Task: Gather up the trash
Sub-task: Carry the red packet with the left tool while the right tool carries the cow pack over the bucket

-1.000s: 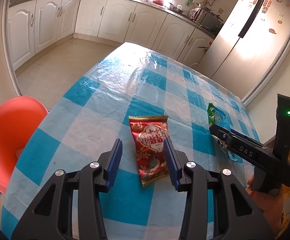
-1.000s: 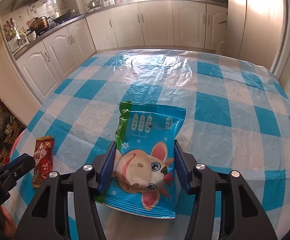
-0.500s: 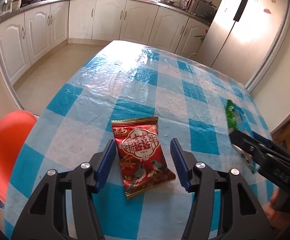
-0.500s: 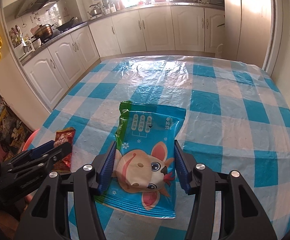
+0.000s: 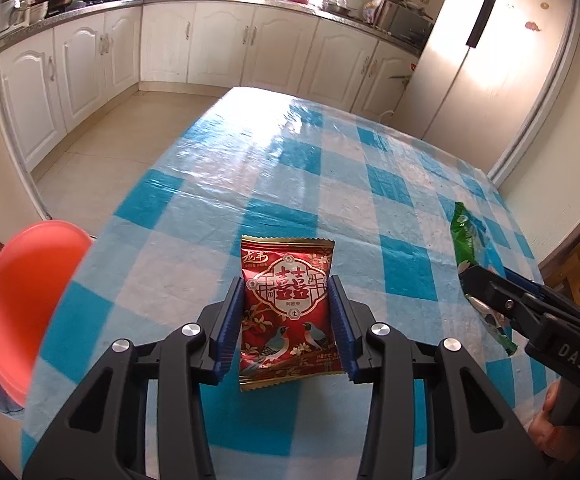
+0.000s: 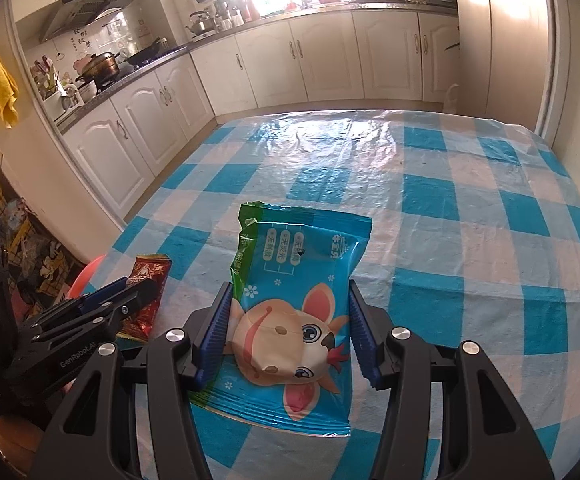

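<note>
Left tongs (image 5: 288, 322) are closing on the red snack packet (image 5: 286, 312) near the table (image 5: 218, 184) edge; right tongs (image 6: 290, 330) are clasping the blue wipes pack (image 6: 296, 300). Both are awaiting binning; orange basin (image 5: 26, 304) is standing beside the table.

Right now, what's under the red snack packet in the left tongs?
Under the red snack packet, gripped by the left tongs, only the blue-and-white checked tablecloth shows around its edges. The patch directly beneath is covered.

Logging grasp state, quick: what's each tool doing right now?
Left tool: just closing, pads pressing the red snack packet.
Right tool: shut on the blue wet-wipes pack.
</note>
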Available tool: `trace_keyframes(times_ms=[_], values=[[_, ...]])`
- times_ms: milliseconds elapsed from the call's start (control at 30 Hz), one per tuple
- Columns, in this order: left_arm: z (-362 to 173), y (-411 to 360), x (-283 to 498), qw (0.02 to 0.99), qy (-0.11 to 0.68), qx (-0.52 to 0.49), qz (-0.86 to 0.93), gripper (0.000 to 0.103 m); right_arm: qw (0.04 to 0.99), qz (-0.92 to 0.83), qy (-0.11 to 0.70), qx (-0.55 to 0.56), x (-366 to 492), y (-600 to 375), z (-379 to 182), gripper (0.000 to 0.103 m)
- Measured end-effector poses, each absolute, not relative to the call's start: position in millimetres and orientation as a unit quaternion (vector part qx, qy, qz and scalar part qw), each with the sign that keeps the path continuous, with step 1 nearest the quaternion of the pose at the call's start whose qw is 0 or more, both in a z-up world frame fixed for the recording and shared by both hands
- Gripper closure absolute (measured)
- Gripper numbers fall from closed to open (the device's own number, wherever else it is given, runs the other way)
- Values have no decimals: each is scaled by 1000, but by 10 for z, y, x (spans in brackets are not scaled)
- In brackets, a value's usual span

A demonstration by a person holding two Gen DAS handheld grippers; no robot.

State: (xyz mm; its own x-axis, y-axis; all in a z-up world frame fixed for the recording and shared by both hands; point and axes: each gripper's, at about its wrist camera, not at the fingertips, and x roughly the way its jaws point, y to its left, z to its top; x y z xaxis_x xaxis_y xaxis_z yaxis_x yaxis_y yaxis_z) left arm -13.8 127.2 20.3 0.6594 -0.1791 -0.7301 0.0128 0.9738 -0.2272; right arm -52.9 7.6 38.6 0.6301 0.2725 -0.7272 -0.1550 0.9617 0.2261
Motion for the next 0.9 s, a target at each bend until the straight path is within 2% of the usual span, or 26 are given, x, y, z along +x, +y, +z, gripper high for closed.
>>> trace_keyframes(times_ms=[533, 900], values=[[400, 2224, -499, 916, 373, -150, 3, 60, 891, 190, 412, 33, -468, 892, 530, 48], [291, 3101, -717, 909, 364, -188, 76, 60, 867, 279, 412, -7, -383, 1824, 627, 48]])
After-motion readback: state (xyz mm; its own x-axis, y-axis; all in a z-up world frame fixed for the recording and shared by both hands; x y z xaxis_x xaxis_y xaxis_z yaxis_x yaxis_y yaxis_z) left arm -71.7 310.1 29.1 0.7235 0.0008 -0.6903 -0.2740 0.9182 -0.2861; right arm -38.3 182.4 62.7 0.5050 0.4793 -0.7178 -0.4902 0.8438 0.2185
